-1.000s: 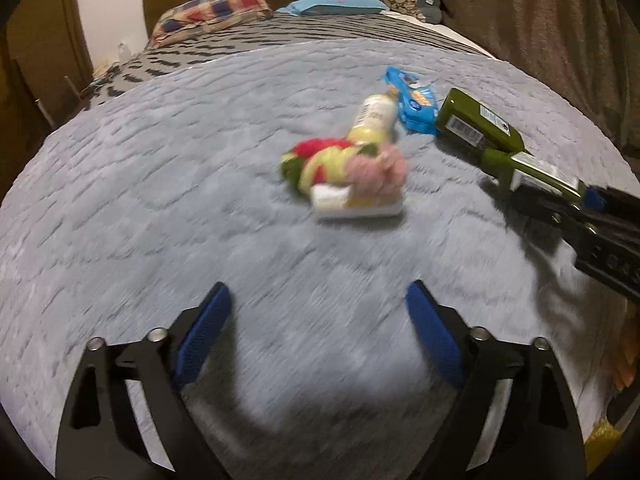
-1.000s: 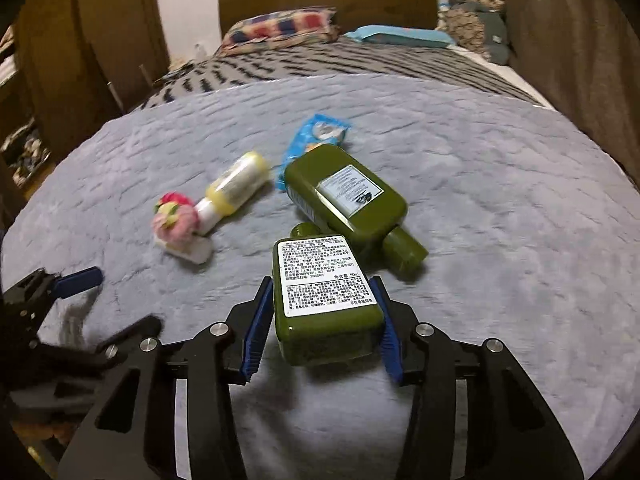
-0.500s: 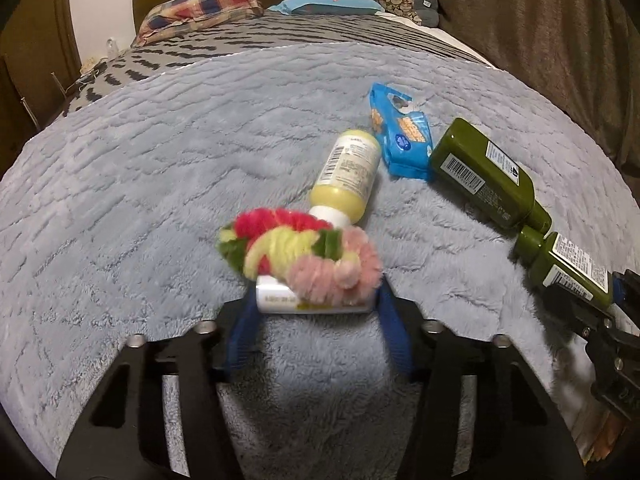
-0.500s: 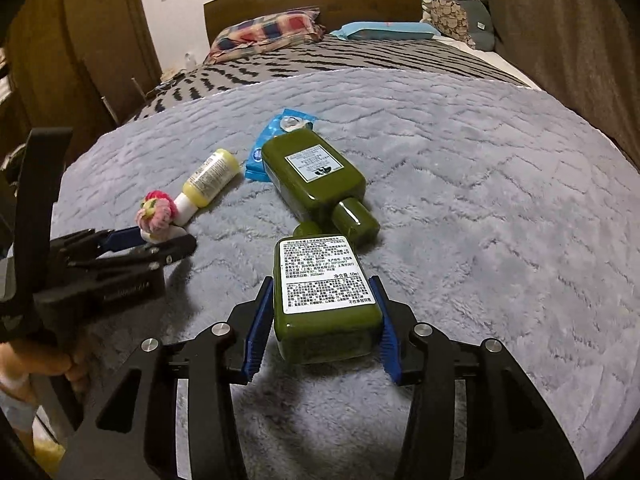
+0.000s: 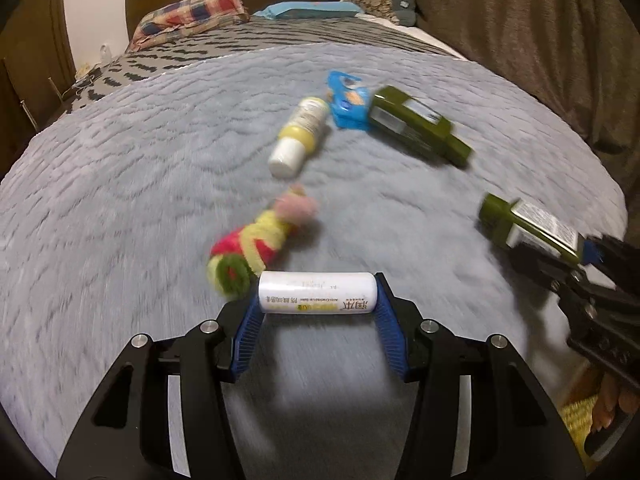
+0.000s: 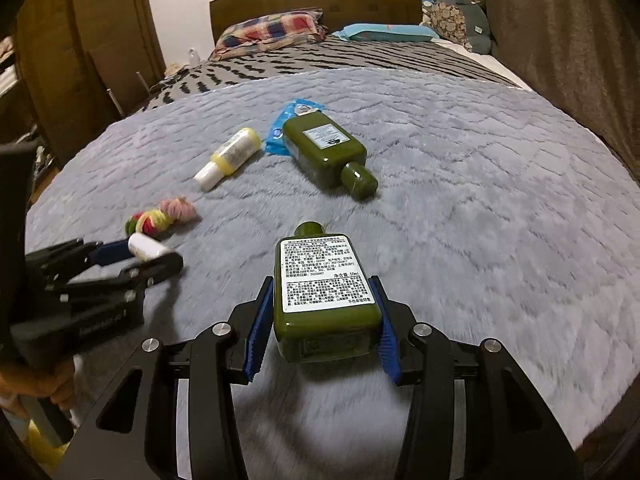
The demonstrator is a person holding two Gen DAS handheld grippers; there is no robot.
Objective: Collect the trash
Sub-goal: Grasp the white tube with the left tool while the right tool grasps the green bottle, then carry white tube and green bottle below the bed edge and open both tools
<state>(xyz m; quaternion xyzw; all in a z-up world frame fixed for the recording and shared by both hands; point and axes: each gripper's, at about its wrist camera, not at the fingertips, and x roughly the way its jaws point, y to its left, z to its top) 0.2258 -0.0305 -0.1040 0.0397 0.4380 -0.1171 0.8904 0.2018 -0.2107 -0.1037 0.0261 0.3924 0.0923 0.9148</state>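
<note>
On the grey fuzzy blanket (image 6: 460,168) covering the bed, the trash is scattered around the middle. Left tool (image 5: 318,312) is clamped on a small white tube (image 5: 317,298), held sideways between the blue pads, one pad on each end, lifted a bit off the blanket. Just past it lies a fuzzy multicolored hair tie bundle (image 5: 260,246) in red, yellow, green and pink, pretty blurry in the left view, so I can't tell if it touches the tube.

Right tool (image 6: 320,322) is closed around a small green bottle (image 6: 324,296), white label facing up and cap pointing away from the camera.

Lying on the blanket farther back: a yellow bottle with a white cap (image 6: 229,158), a blue snack wrapper (image 6: 286,130), and a bigger green bottle (image 6: 326,156) lying partly on top of that wrapper, with its cap pointing toward the tools. Yellow bottle sits just beside the wrapper, to its left.

Up at the headboard end there's a plaid pillow (image 6: 272,34) and a light blue pillow (image 6: 388,33).
</note>
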